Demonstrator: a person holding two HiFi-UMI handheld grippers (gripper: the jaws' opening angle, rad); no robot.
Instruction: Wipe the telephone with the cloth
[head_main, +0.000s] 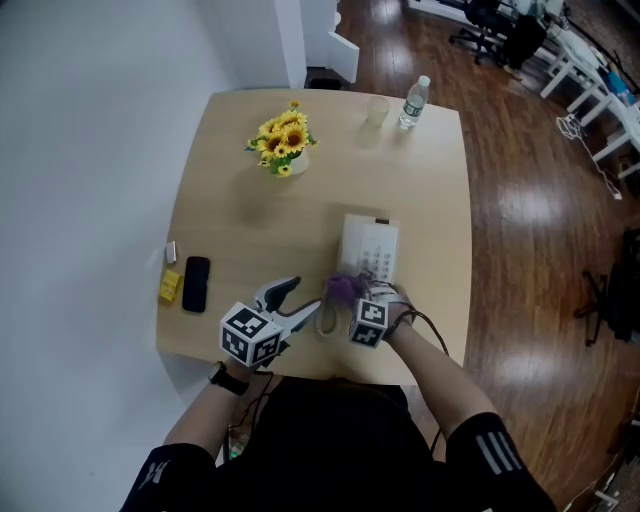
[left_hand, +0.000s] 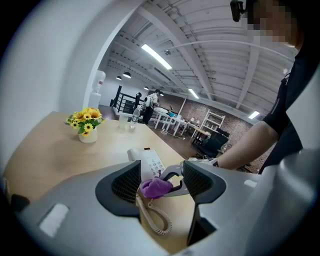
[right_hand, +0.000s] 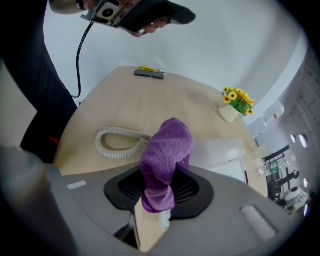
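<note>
Risks, L to R. L gripper (head_main: 297, 301) hangs just beside the coiled cord (right_hand: 112, 142) at the near edge of the table (head_main: 230, 200). If it drifts in, I reckon it could snag a loop and drag the telephone (head_main: 372, 245). The purple cloth (right_hand: 167, 150) is pinched by one bunched end only, and the rest stands loose past the jaws. A hard stroke could pull it out, or bare jaw tips could land on the keypad (head_main: 377, 260) & press keys. Nothing pins the telephone, so wiping w/o a hold may shove it across the top.

Tongs. L: jaws about half apart, nothing btwn the pads, touching nothing I can see. Cloth & R gripper (head_main: 345, 292) show through the gap, beyond it. R: jaws closed on the cloth, pointing steeply down at the telephone's near end. Can't tell whether cloth meets plastic yet. Telephone lies right of table centre, cord looped off its near-left corner.
</note>
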